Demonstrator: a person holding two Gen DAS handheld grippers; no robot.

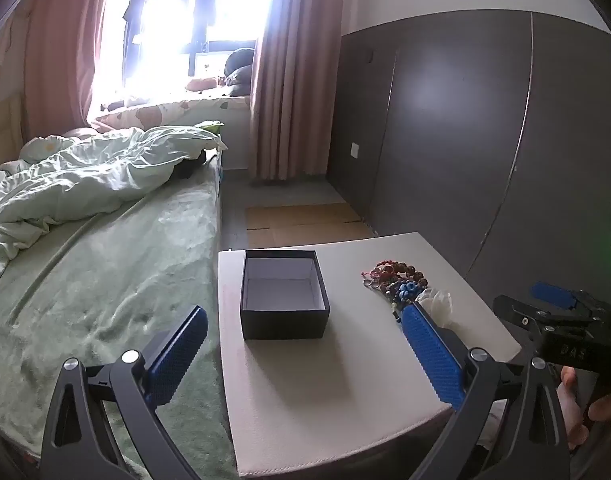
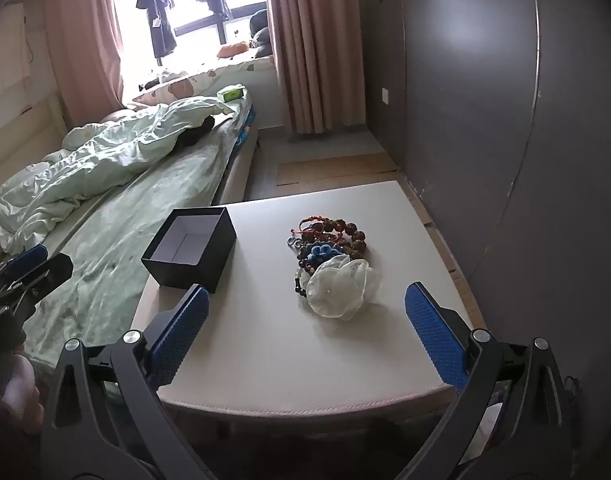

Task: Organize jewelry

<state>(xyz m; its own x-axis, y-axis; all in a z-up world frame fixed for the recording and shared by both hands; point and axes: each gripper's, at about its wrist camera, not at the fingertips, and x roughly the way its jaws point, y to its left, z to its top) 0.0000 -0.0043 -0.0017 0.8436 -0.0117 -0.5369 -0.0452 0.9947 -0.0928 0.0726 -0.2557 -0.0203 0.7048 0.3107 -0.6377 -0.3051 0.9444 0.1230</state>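
Because the open black cardboard box point(image 2: 189, 250) waits left of the heaped bead bracelets point(image 2: 325, 240) on the white tabletop point(image 2: 285, 360), both the left hand-held gripper point(image 1: 303, 356) and right hand-held gripper point(image 2: 307, 338) hover near, jaws wide and empty.

The white square table point(image 2: 265, 340) has lots of bare room at its near side and in the middle. The open dark cardboard box point(image 2: 191, 250) stands near its left edge. The heap of red, brown and blue bead bracelets point(image 2: 329, 240) with a white frilly fabric flower point(image 2: 339, 290) lies well apart on the right. A wide bare strip runs between them. The green bed point(image 2: 117, 240) sits close on the left. The dark grey wall panel point(image 2: 485, 120) is near on the right.
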